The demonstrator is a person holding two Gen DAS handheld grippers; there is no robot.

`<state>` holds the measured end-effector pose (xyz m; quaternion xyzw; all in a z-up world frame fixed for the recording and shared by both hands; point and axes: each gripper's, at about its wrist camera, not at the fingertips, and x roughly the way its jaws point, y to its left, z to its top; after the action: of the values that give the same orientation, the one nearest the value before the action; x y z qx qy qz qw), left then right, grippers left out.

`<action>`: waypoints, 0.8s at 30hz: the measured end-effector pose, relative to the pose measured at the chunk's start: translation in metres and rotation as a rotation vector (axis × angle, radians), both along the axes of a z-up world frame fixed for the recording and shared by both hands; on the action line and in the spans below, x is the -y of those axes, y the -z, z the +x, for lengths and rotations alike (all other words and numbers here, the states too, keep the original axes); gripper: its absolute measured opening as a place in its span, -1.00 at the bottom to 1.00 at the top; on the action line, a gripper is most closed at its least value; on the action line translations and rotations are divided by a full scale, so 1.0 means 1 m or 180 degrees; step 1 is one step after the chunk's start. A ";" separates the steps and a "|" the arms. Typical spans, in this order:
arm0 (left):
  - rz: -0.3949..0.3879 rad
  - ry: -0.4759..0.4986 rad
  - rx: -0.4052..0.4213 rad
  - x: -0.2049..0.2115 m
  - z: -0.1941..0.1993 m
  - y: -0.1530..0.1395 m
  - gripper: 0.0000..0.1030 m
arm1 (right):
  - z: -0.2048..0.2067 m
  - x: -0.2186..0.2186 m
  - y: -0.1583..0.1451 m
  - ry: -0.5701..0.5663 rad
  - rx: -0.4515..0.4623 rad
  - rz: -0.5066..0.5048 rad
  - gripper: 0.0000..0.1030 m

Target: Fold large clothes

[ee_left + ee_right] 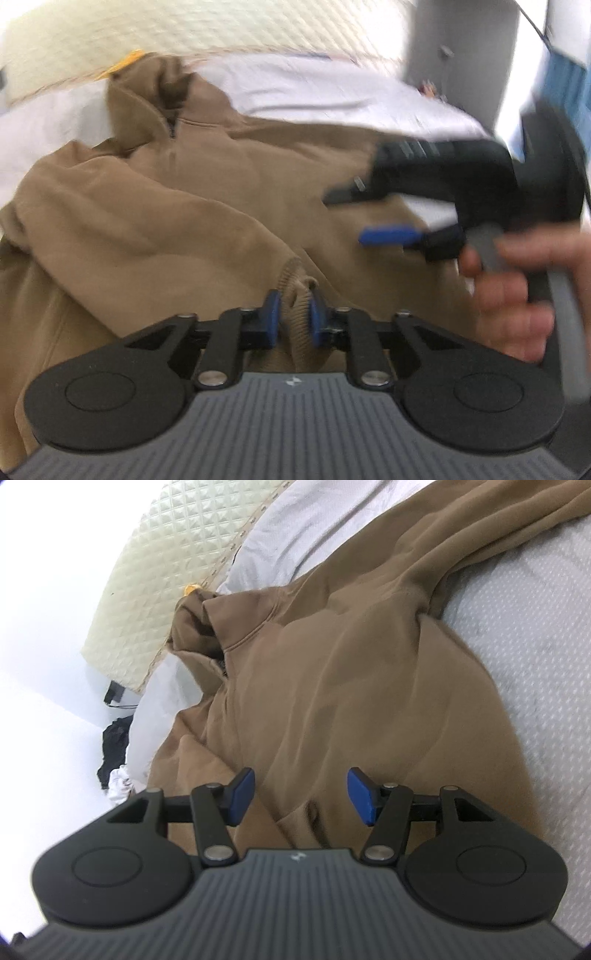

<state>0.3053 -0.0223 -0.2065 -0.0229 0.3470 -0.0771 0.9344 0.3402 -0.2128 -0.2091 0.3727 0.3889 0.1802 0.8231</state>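
Left wrist view, left claw [294, 320] pinching brown hoodie's [207, 206] ribbed cuff [300, 295], right claw [300, 796] half-open, empty above hoodie.

A bed [535, 635] with a pale grey, finely dotted cover fills the ground ahead of the jaws in both wrist views. At its far end, well beyond the jaws, stands a cream quilted headboard [147, 587] with a diamond pattern and a tan trimmed edge. A white pillow [273, 528] lies against the headboard's foot. In the right wrist view a bright white wall [40, 602] lies left of the jaws, with a dark heap and white cloth [114, 757] low beside the bed. In the left wrist view a grey upright panel [461, 55], blurred, rises to the upper right. The light is bright and even.
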 end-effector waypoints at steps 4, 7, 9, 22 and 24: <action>-0.0694 -0.0374 0.0050 -0.047 -0.006 -0.015 -0.71 | -0.008 -0.013 -0.001 -0.0327 0.0094 -0.0100 0.16; -0.1207 -0.0536 0.0078 -0.077 -0.009 -0.018 -0.72 | -0.014 -0.027 -0.009 -0.0649 0.0264 -0.0188 0.17; -0.1492 -0.0583 0.0068 -0.093 -0.009 -0.018 -0.72 | -0.020 -0.036 -0.016 -0.0854 0.0405 -0.0225 0.17; -0.1857 -0.0443 0.0053 -0.114 -0.025 -0.027 -0.74 | -0.039 -0.070 -0.036 -0.1386 0.0964 -0.0510 0.17; -0.1824 -0.0429 0.0036 -0.112 -0.026 -0.025 -0.75 | -0.038 -0.071 -0.038 -0.1310 0.1017 -0.0567 0.19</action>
<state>0.2793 0.0895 -0.1813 -0.3085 0.3036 -0.1099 0.8948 0.3021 -0.1420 -0.1714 0.1789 0.3360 0.3652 0.8496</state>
